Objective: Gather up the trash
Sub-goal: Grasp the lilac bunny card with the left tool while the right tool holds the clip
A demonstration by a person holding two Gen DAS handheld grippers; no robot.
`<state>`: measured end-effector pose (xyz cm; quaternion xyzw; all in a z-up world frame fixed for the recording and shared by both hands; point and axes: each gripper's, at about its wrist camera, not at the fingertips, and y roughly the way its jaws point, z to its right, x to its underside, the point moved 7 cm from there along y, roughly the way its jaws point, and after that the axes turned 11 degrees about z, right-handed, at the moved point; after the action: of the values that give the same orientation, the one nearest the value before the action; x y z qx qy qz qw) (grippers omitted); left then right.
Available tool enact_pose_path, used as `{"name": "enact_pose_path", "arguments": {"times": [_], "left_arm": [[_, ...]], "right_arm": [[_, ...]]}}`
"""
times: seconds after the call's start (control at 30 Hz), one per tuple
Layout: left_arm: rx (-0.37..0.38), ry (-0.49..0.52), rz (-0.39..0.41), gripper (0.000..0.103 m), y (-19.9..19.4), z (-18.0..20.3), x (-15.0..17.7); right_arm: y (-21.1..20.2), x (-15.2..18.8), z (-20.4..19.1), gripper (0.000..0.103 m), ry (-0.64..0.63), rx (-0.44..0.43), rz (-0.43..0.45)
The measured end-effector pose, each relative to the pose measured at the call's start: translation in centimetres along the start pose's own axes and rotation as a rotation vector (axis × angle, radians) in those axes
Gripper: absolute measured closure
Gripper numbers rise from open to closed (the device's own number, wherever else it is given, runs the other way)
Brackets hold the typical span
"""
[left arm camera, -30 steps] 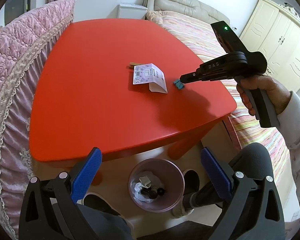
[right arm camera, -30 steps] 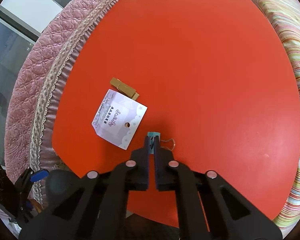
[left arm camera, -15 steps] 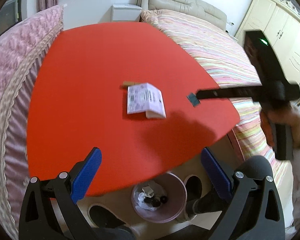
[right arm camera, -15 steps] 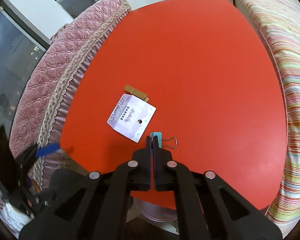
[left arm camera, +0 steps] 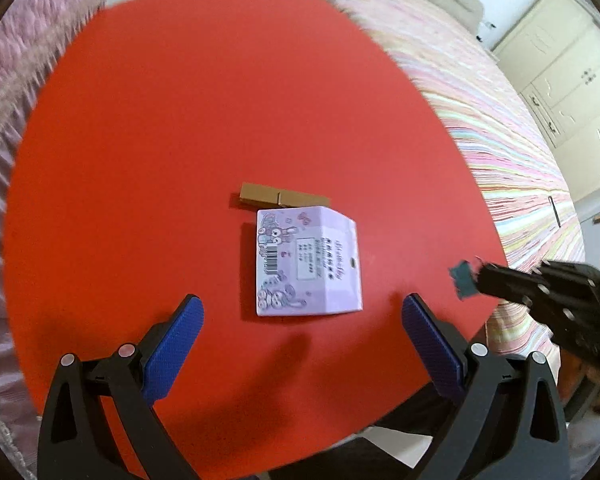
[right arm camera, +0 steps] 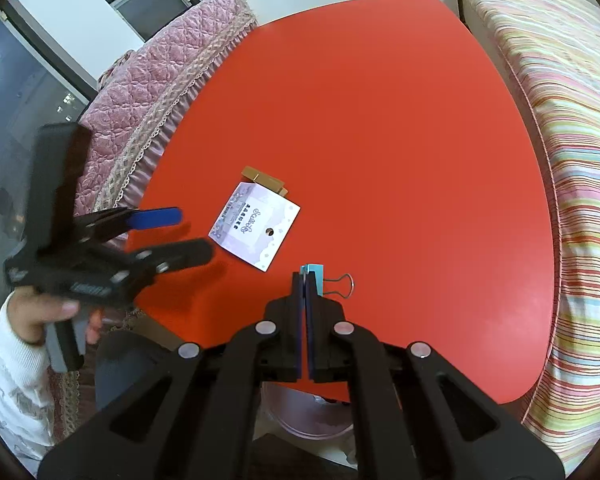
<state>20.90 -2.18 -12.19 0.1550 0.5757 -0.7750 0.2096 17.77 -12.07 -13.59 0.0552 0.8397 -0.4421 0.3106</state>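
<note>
a pink quilt (right arm camera: 168, 80) is lying along the left edge of the red table (right arm camera: 360, 120). a hand (right arm camera: 40, 312) in a white sleeve is gripping the left gripper (left arm camera: 300, 320), which is being held over the table's near left part with its jaws spread wide and nothing between them; its blue pads (left arm camera: 172, 344) are standing well apart. in its own view the card (left arm camera: 306, 260) is lying flat on the table just ahead of the open jaws, not touched by them. a brown clothespin (left arm camera: 280, 198) is lying at the card's far edge, touching it or just beside it; which cannot be told. the card is printed in lilac, with a barcode on one side and a small hole near one edge.

to the right of the card, the right gripper (right arm camera: 304, 280) is being held with its jaws pressed together on a teal binder clip (right arm camera: 314, 276), whose wire loop is sticking out to the right. in the left view the clip (left arm camera: 464, 280) is being shown at the gripper's tip over the table's right edge, though blurred. under the near edge of the table, part of a pink bin (right arm camera: 308, 412) is being seen. a striped bed cover (right arm camera: 572, 160) is lying along the right side.
</note>
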Motion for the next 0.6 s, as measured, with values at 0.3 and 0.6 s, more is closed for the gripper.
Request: {"name": "enact_pose_path", "arguments": {"times": [0.3,0.6], "left_arm": [[0.033,-0.052,-0.032,0.027,1.7,-0.6,0.2],[0.035,-0.031,0.004,0.06,0.8,-0.5,-0.4]], "right_arm": [[0.3,0.2,0.0,0.102,0.002,0.001,-0.005],[0.5,0.3,-0.2,0.102,0.0,-0.001,0.0]]}}
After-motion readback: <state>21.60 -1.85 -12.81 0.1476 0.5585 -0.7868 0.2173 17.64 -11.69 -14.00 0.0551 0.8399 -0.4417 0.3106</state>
